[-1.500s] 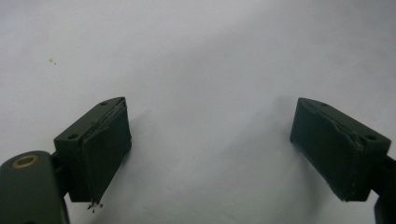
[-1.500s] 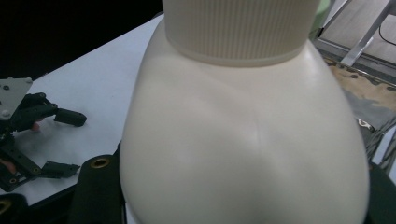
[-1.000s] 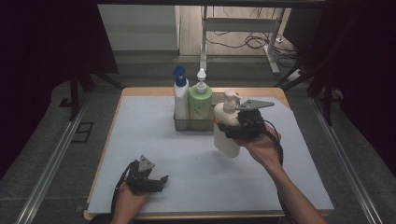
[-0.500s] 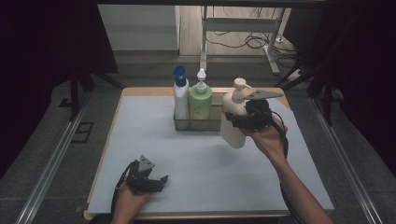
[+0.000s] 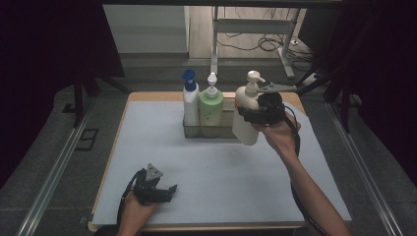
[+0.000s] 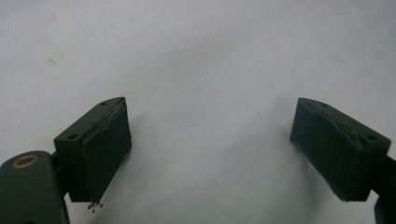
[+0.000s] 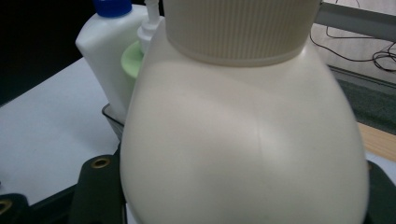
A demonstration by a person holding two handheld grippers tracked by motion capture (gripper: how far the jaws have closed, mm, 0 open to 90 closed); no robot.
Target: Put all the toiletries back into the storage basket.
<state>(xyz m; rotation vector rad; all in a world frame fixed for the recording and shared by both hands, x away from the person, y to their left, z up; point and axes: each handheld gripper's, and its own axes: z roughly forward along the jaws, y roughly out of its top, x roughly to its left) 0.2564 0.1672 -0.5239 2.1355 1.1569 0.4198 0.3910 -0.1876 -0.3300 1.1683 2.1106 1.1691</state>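
R gripper [image 5: 252, 114] has its jaws clamped on the cream pump bottle [image 5: 246, 115], held upright & clear of the table [image 5: 221, 167], just right of the wire rack [image 5: 209, 132] at the table's far side. Rack holds a white bottle w/ blue cap [image 5: 190, 102] & a green pump bottle [image 5: 211, 109], side by side, upright. L gripper [image 5: 164, 189] rests on the table near the front-left edge, jaws wide open, nothing btwn them; bare white surface beneath.
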